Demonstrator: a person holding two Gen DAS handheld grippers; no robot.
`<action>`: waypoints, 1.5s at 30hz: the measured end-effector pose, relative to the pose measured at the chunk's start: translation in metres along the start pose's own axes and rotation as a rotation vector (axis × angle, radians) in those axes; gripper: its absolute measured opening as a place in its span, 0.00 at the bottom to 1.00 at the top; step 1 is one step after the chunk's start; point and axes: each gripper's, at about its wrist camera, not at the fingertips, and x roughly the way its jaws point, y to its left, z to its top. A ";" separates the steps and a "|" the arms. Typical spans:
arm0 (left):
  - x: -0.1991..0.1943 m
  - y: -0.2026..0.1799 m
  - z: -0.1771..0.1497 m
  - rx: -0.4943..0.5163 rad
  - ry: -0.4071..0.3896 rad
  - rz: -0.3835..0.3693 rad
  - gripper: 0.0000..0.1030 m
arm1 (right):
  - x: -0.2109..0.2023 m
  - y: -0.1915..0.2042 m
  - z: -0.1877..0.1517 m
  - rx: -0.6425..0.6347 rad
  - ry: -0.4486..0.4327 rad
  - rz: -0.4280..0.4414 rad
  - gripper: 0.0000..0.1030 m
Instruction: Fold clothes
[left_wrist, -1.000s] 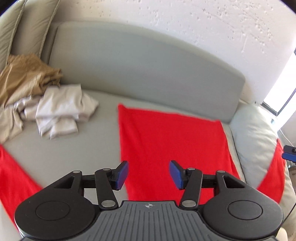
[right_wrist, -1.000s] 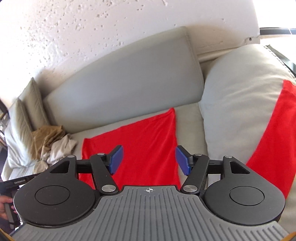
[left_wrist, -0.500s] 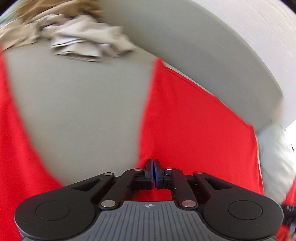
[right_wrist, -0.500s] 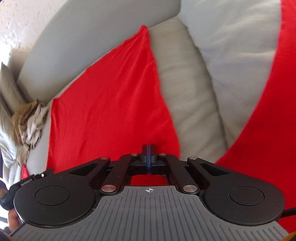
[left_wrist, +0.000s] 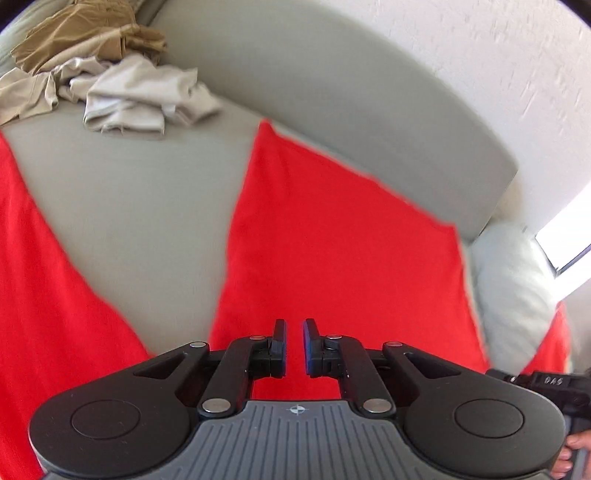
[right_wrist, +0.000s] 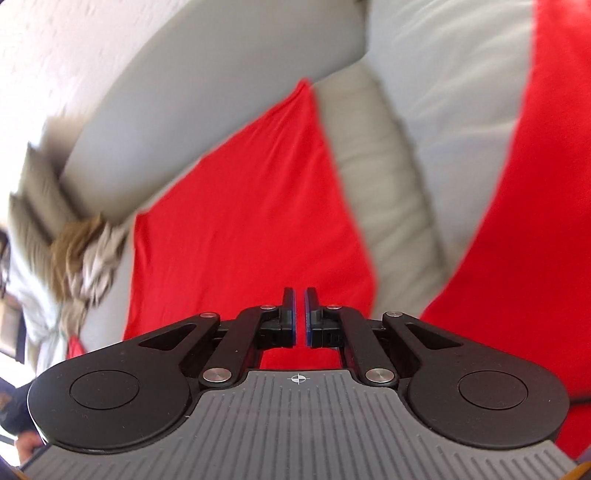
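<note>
Red garment (left_wrist: 332, 240) lies flat on the sofa beneath both tongs.

Both claws drop toward the red cloth (left_wrist: 332, 240) on the sofa, so it now fills more of each view. The left claw (left_wrist: 294, 345), wide a second ago, is closing; the right claw (right_wrist: 300, 317) snapped together and now reopens a sliver.

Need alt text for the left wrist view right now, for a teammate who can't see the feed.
The left gripper, jaws closing to a narrow gap with red fabric showing in it, hangs low over a red garment spread on a grey sofa. A crumpled pile of beige and tan clothes lies at the sofa's far left.
</note>
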 end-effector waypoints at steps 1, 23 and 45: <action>-0.002 0.004 -0.005 -0.001 -0.005 0.027 0.10 | 0.001 -0.001 -0.006 -0.013 0.005 -0.033 0.02; -0.069 -0.101 -0.131 0.468 0.112 0.064 0.24 | -0.081 0.050 -0.129 -0.380 0.159 -0.151 0.32; -0.165 -0.128 -0.113 0.386 -0.019 0.038 0.39 | -0.248 -0.052 -0.115 0.141 -0.183 0.131 0.64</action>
